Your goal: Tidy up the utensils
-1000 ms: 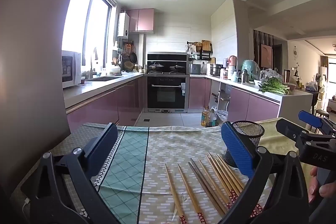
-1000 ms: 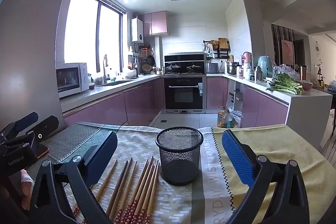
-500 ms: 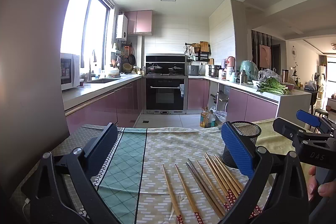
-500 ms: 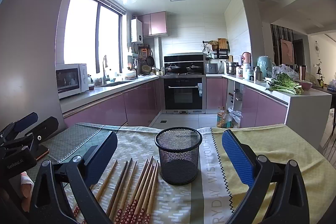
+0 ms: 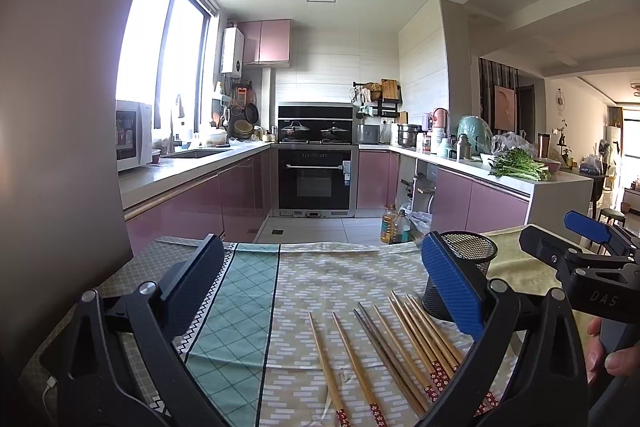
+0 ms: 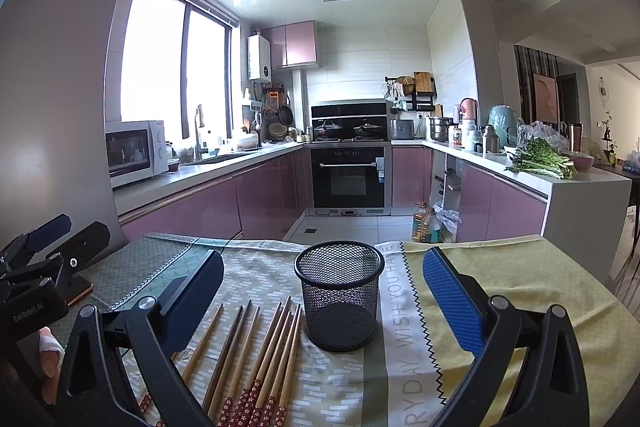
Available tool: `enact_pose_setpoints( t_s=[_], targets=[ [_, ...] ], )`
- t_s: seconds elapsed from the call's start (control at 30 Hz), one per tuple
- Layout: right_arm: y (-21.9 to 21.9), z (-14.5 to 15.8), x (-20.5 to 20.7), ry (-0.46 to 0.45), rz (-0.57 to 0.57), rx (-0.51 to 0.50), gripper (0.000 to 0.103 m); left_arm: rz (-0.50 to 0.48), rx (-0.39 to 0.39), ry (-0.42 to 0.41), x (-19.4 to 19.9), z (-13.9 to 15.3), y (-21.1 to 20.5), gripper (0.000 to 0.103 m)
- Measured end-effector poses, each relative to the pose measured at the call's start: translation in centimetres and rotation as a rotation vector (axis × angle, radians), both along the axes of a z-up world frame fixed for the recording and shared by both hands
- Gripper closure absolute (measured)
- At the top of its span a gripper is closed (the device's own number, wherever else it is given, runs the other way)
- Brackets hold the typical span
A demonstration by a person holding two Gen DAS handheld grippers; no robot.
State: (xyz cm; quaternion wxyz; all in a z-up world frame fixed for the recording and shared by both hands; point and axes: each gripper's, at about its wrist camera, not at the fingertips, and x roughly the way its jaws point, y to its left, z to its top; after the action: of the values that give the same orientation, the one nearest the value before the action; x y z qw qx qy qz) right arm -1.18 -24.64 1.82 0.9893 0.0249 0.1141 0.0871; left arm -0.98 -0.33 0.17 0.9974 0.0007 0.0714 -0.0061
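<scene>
Several wooden chopsticks with red patterned ends lie side by side on the tablecloth, also seen in the right wrist view as chopsticks. A black mesh holder stands upright and empty just right of them; the holder is partly hidden behind a finger in the left wrist view. My left gripper hovers open above the cloth, left of the chopsticks. My right gripper is open, with the holder framed between its fingers but farther off. Each gripper shows at the other view's edge.
A patterned tablecloth covers the table, whose far edge faces a kitchen floor. A phone with a cable lies at the left. A person's fingers hold the right tool. Counters and an oven stand beyond.
Both views have shifted only slightly; the left wrist camera has tilted up a little. Chopsticks and holder have not moved, and both grippers stay open.
</scene>
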Motion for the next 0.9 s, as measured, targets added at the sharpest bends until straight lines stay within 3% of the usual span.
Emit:
enact_pose_setpoints(
  t_s=[0.9],
  targets=[
    [-0.09, -0.21, -0.07, 0.0, -0.011, -0.001, 0.006, 0.004, -0.006, 0.011, 0.06, -0.05, 0.08, 0.006]
  ],
)
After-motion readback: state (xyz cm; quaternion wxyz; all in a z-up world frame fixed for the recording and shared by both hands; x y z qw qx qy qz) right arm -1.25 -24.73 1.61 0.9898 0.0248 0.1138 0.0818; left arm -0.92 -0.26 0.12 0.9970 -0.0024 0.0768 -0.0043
